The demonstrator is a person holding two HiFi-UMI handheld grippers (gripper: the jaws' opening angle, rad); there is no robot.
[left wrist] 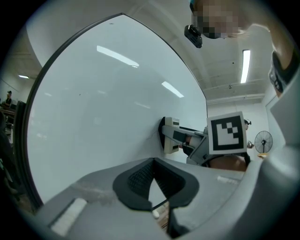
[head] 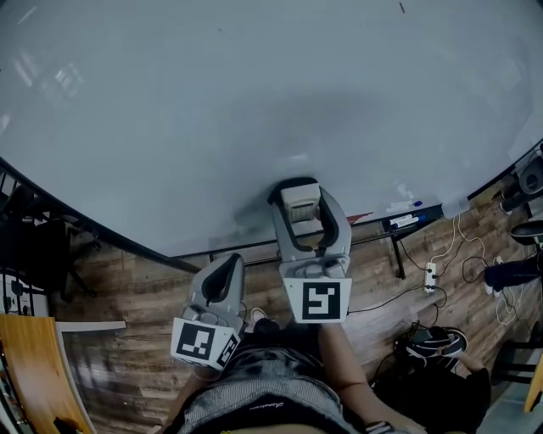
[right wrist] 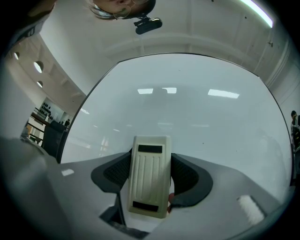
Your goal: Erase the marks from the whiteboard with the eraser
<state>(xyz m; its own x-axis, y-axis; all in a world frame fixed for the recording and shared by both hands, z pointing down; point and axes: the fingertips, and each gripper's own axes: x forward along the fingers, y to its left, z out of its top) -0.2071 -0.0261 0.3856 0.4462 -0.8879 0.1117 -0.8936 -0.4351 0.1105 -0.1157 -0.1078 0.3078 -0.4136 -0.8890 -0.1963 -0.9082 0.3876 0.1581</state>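
Note:
The whiteboard (head: 254, 110) fills the upper head view, and its surface looks almost clean; one small dark mark (head: 402, 8) sits near the top right. A cream eraser (head: 299, 203) is pressed flat against the board's lower part, with my right gripper (head: 299, 193) shut on it. In the right gripper view the eraser (right wrist: 149, 176) stands between the dark pads, facing the whiteboard (right wrist: 187, 103). My left gripper (head: 227, 263) hangs lower left, off the board, jaws shut on nothing. From the left gripper (left wrist: 152, 176) view, the eraser (left wrist: 169, 136) touches the board.
A marker tray (head: 373, 233) runs under the board with markers (head: 404, 220) at its right end. On the wooden floor (head: 127, 288) lie a power strip (head: 430, 276), cables and shoes (head: 434, 341). A wooden panel (head: 34, 373) stands at the lower left.

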